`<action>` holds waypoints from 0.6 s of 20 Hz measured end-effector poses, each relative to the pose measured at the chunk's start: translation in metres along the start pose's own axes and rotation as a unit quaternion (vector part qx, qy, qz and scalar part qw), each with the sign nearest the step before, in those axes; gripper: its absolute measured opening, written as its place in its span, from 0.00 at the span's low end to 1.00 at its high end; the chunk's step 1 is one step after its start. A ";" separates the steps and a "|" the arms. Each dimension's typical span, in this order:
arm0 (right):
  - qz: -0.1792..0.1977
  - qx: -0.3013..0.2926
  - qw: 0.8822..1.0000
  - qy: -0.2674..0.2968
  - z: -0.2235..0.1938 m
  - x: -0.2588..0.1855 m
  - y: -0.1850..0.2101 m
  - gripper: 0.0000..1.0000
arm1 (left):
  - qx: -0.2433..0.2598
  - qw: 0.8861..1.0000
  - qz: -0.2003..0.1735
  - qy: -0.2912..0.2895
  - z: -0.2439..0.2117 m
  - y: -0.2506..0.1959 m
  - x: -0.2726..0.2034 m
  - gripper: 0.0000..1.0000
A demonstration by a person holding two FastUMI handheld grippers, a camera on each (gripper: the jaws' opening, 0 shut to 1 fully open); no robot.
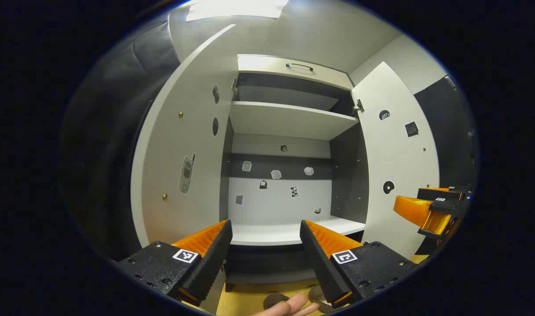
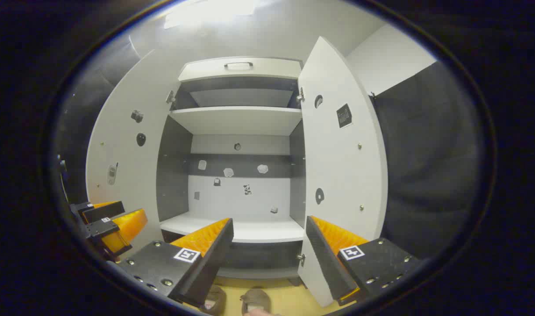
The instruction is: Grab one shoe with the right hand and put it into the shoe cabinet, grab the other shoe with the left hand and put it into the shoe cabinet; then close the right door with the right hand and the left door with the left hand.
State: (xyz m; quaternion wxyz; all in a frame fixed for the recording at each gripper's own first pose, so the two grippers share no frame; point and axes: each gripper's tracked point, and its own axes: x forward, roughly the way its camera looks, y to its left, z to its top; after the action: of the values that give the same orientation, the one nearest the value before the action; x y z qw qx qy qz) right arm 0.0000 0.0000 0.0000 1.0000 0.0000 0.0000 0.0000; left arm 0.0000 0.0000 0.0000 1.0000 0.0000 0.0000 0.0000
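Observation:
The white shoe cabinet (image 1: 289, 120) (image 2: 239, 118) stands in front of me with both doors swung open and bare shelves inside. Its left door (image 1: 184, 153) (image 2: 118, 145) and right door (image 1: 397, 162) (image 2: 337, 149) flank the opening. Two brown shoes lie on the yellow floor below: the toes of one (image 1: 274, 300) (image 2: 215, 300) and the other (image 1: 318, 296) (image 2: 255, 298) peek between my fingers. My left gripper (image 1: 265, 226) is open and holds nothing. My right gripper (image 2: 269, 224) is likewise open, also seen at the right edge of the left gripper view (image 1: 429, 210).
A hand (image 1: 289, 306) shows at the bottom by the shoes. Small stickers dot the cabinet's back wall and door insides. A drawer with a handle (image 1: 299, 66) (image 2: 238, 65) tops the cabinet. Dark cloth walls (image 2: 425, 166) close in both sides.

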 end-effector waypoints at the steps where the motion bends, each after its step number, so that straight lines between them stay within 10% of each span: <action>1: -0.002 -0.003 1.000 -0.002 -0.002 0.002 0.002 1.00 | -0.001 1.000 -0.001 0.000 0.000 0.002 0.002 0.91; 12: -0.008 -0.014 1.000 0.019 -0.041 0.035 0.000 1.00 | -0.009 1.000 -0.017 0.008 -0.007 0.004 0.015 0.95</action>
State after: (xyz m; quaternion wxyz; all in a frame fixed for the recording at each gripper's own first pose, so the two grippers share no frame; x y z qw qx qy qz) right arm 0.0347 0.0000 -0.0412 0.9997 -0.0141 0.0189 -0.0080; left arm 0.0152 0.0038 -0.0072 0.9998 -0.0090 0.0084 -0.0168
